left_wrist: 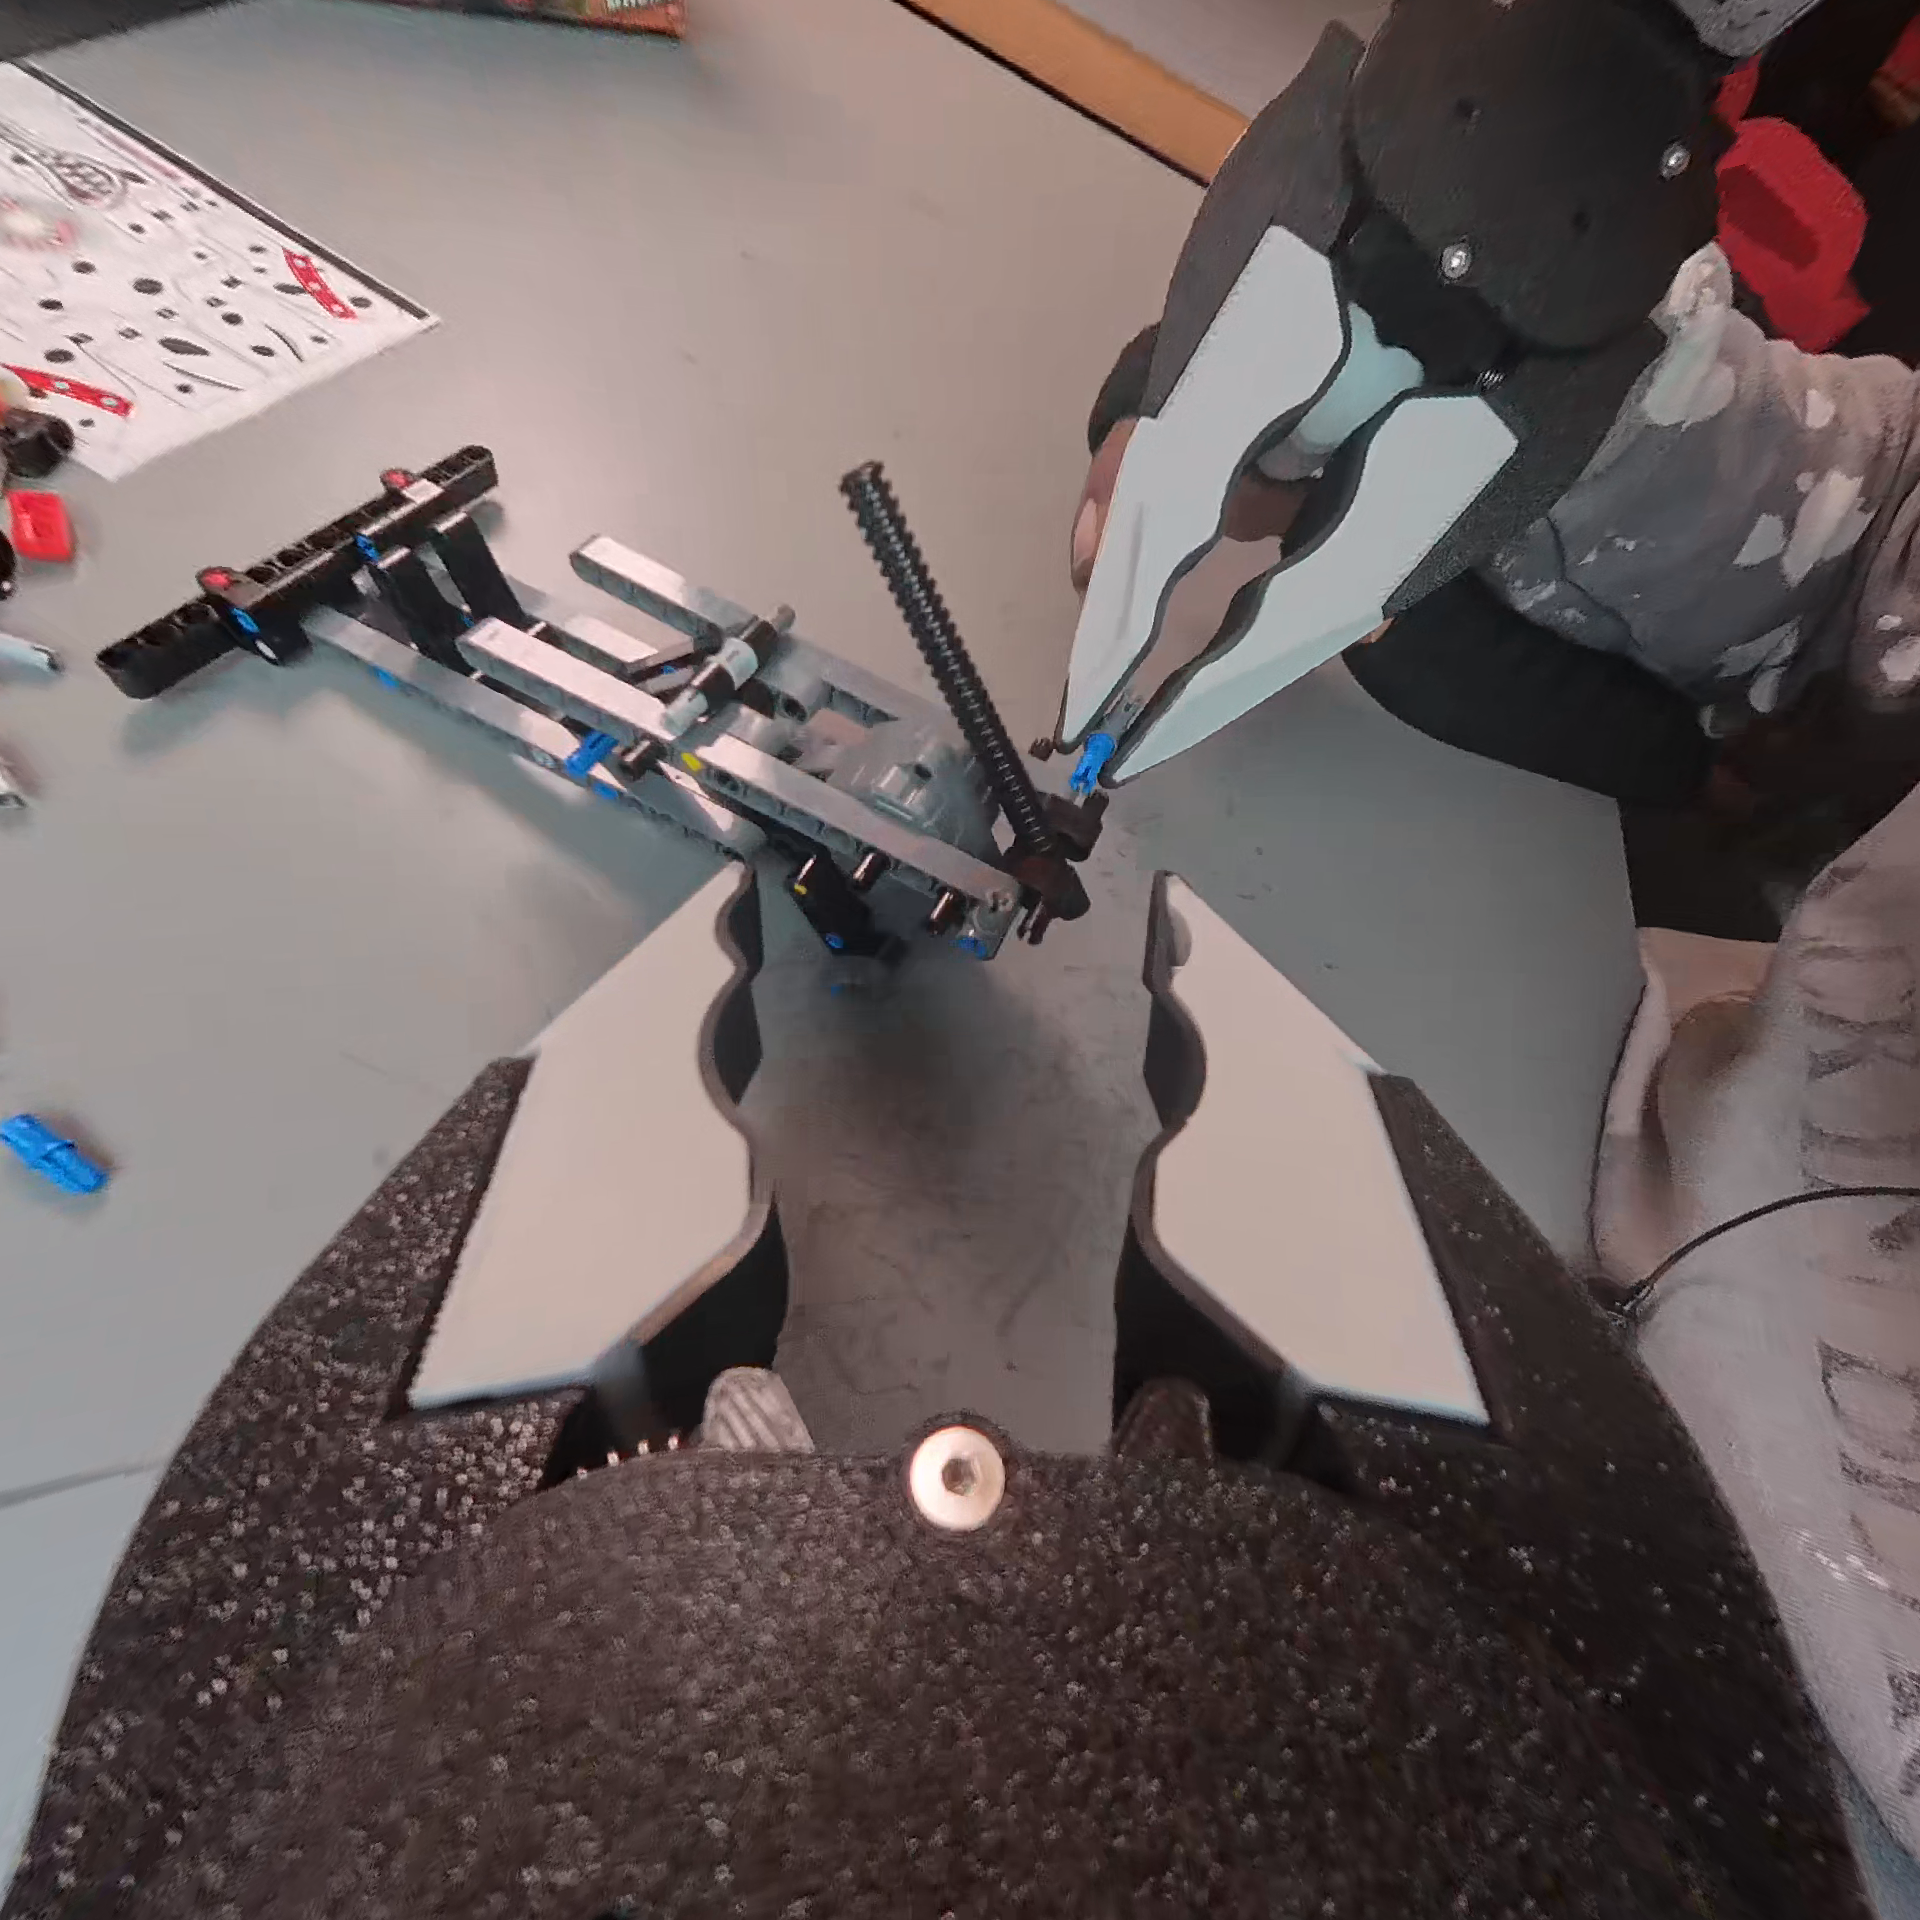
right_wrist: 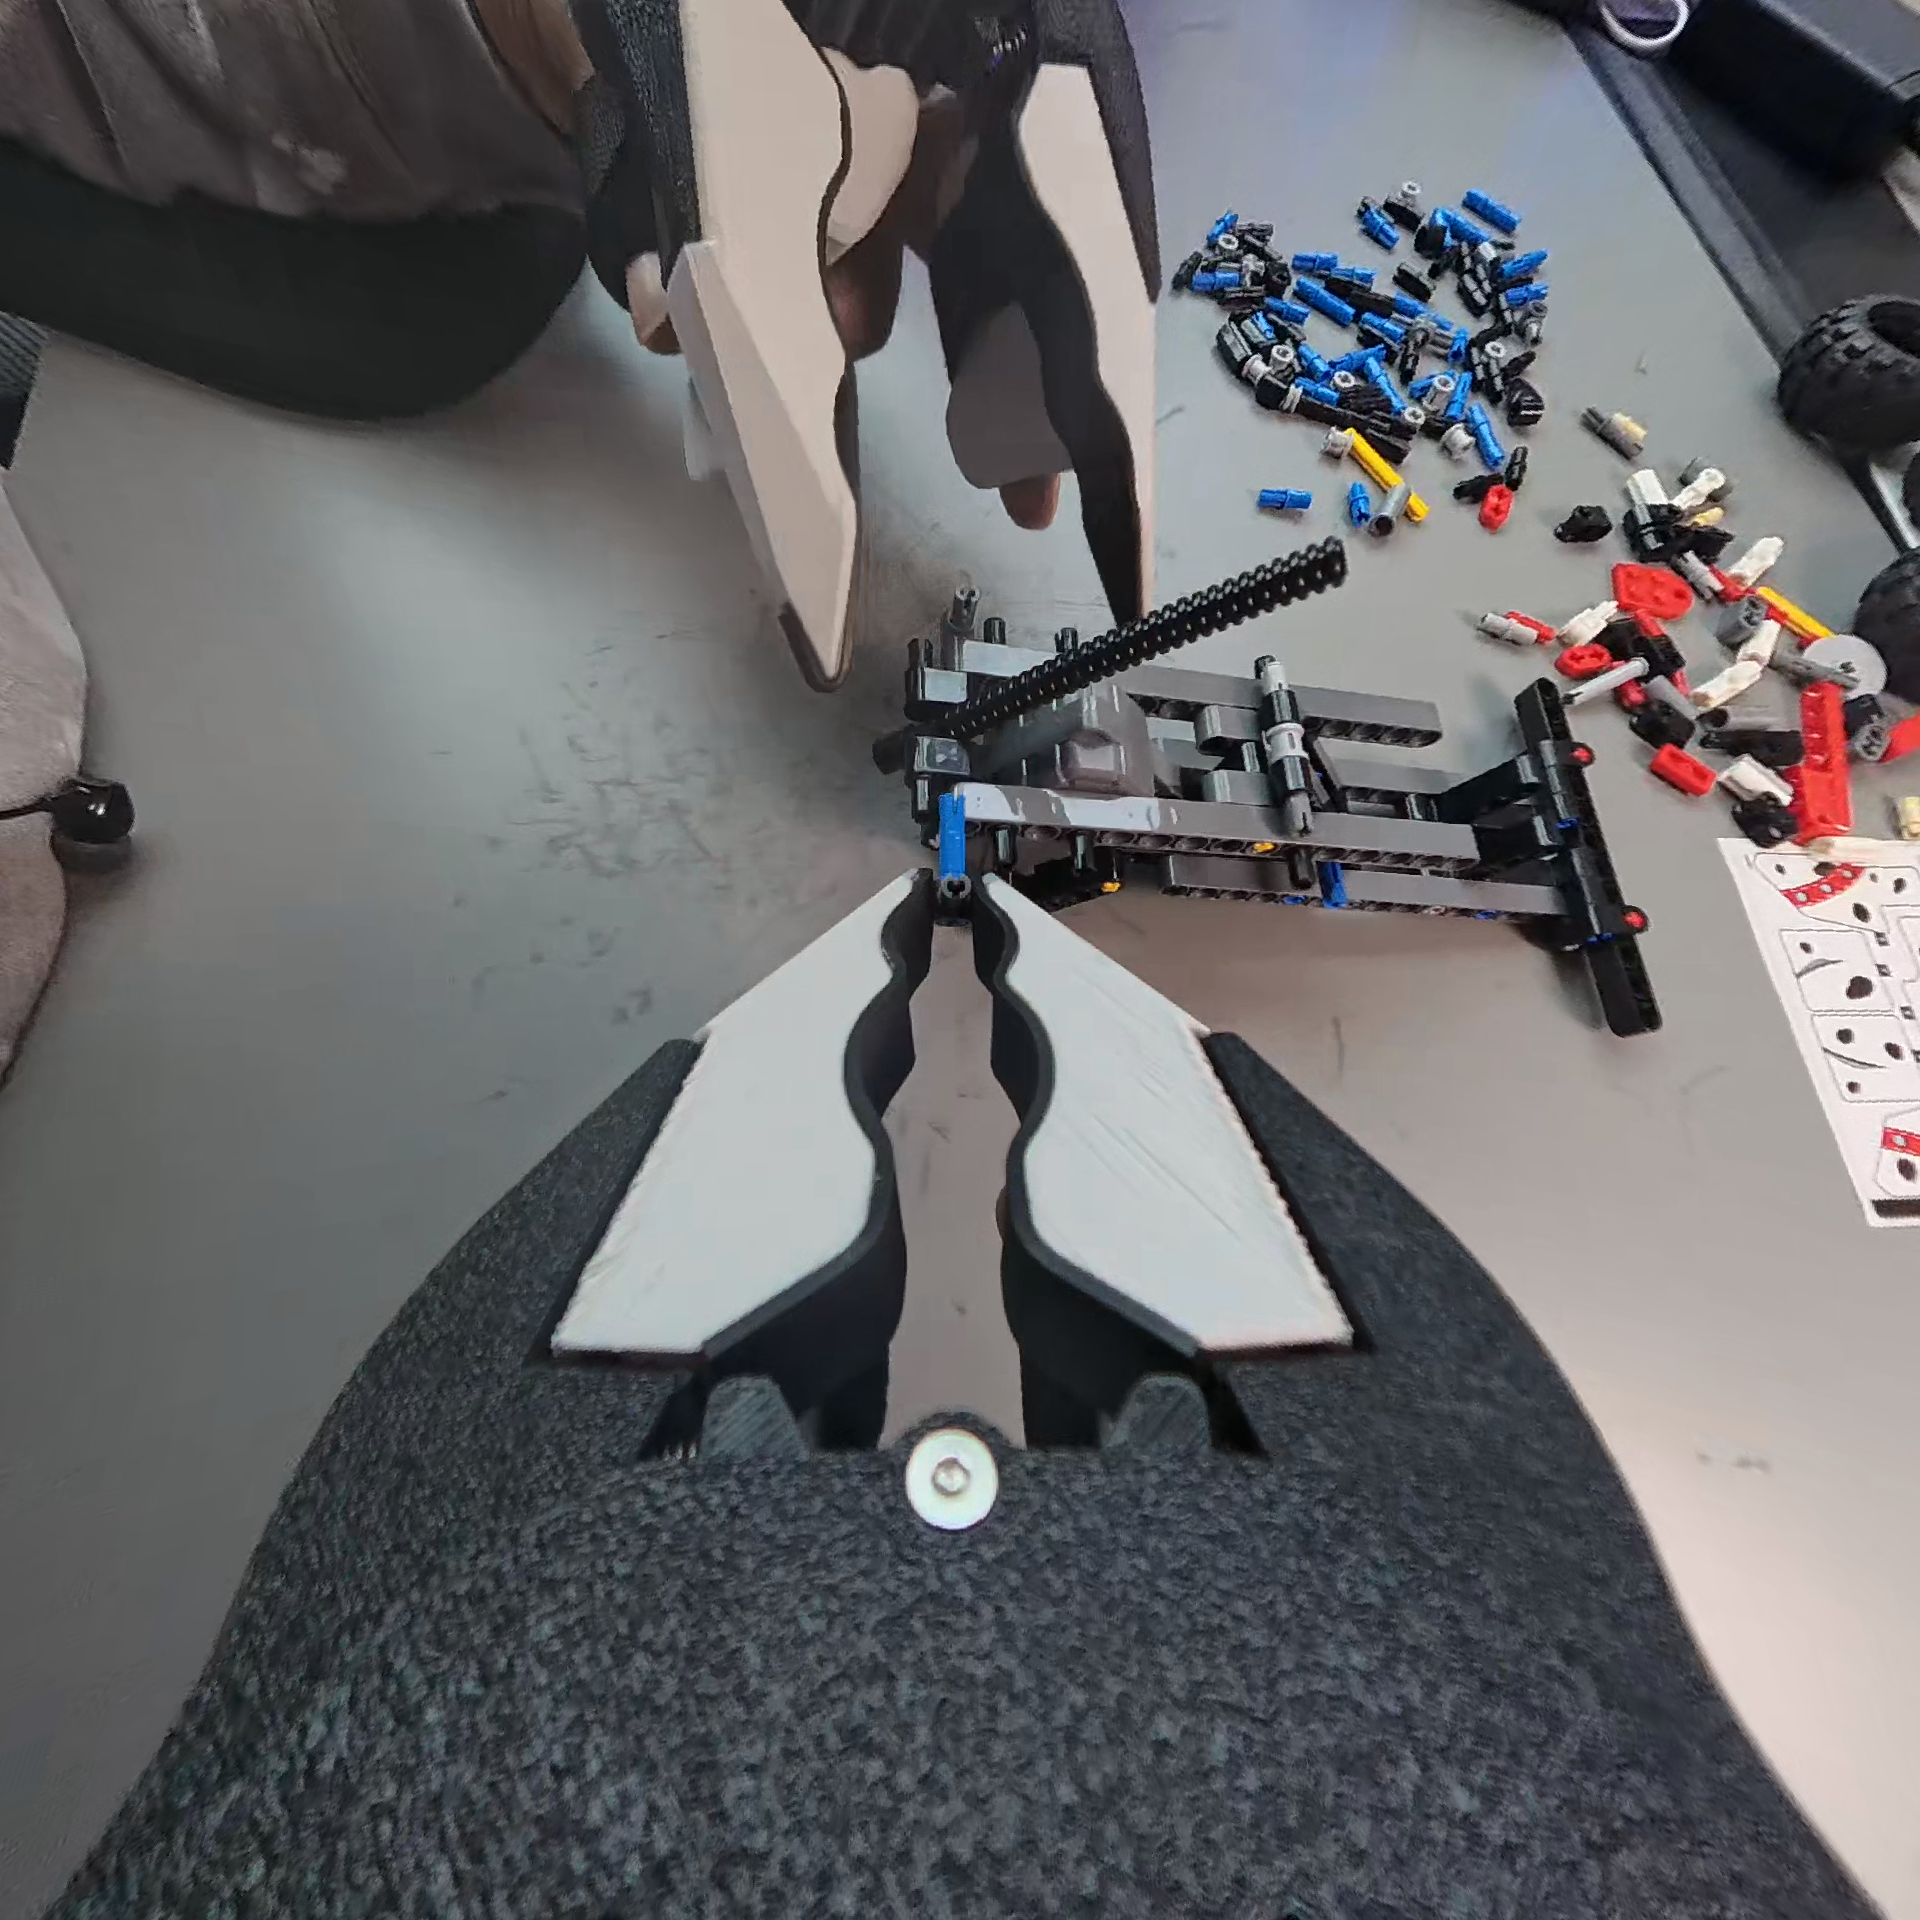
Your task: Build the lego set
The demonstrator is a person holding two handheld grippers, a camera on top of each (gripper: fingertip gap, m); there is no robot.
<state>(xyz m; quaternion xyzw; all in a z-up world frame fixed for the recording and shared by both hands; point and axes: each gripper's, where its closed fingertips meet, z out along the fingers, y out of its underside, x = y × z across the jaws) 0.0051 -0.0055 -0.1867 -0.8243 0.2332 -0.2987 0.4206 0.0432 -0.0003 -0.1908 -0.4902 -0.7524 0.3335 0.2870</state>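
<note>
The right claw (right_wrist: 954,891) is pinching a small blue pin (right_wrist: 950,831), its fingertips pressed in on the pin's lower end right at the near corner of the lego frame (right_wrist: 1226,821). Seen from the left wrist view, the same pin (left_wrist: 1088,766) pokes out below the claw's tips (left_wrist: 1093,750), just above the black end piece of the frame (left_wrist: 727,727). The left claw (left_wrist: 951,904) is spread wide with nothing in it, hovering close over that same end of the frame.

The frame lies flat on the grey worktop (right_wrist: 416,727), a long grey and black lattice with a black cross beam (right_wrist: 1584,862) at its far end. A black ridged rod (right_wrist: 1153,634) slants up out of the near end.

Beyond the frame lie a heap of blue and black pins (right_wrist: 1382,322), a scatter of red, white and black pieces (right_wrist: 1714,686), and knobbly black tyres (right_wrist: 1855,374). A printed sheet (right_wrist: 1839,1029) rests beside the cross beam. A loose blue pin (left_wrist: 52,1151) lies on its own, well apart.
</note>
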